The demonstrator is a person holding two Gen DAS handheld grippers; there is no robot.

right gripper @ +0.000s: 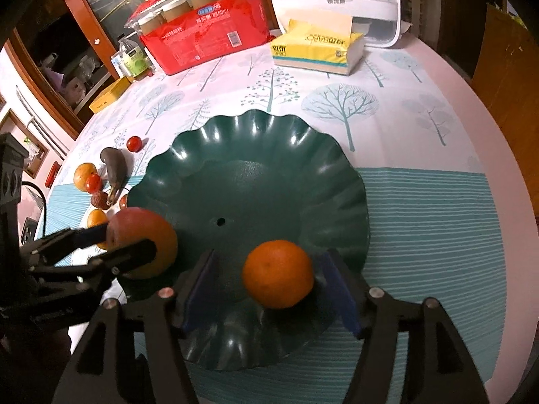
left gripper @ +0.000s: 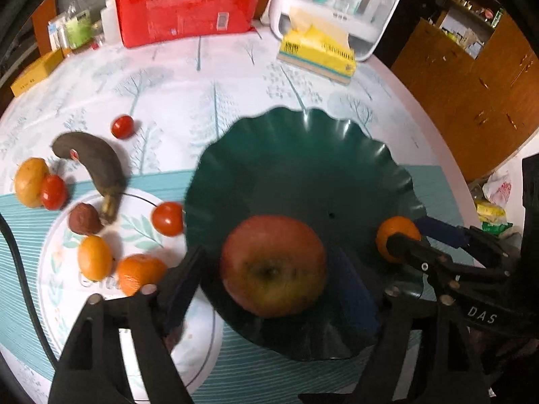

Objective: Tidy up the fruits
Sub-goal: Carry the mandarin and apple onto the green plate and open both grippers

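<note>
A dark green fluted bowl (left gripper: 303, 155) (right gripper: 256, 175) sits on the table. A red apple (left gripper: 273, 266) (right gripper: 143, 240) lies in the bowl between the spread fingers of my left gripper (left gripper: 269, 279), which stands open around it. An orange mandarin (right gripper: 278, 274) (left gripper: 397, 237) lies in the bowl between the spread fingers of my right gripper (right gripper: 269, 289), also open. Left of the bowl lie a blackened banana (left gripper: 92, 165), cherry tomatoes (left gripper: 167, 218), mandarins (left gripper: 95, 257), a yellow fruit (left gripper: 30, 181) and a brown fruit (left gripper: 84, 219).
A red package (left gripper: 185, 10), a yellow tissue pack (left gripper: 318, 52) and a white storage box (left gripper: 340, 3) stand at the far edge of the table. Bottles and a yellow box (left gripper: 33, 72) stand at the far left. A black cable (left gripper: 20, 269) runs along the left.
</note>
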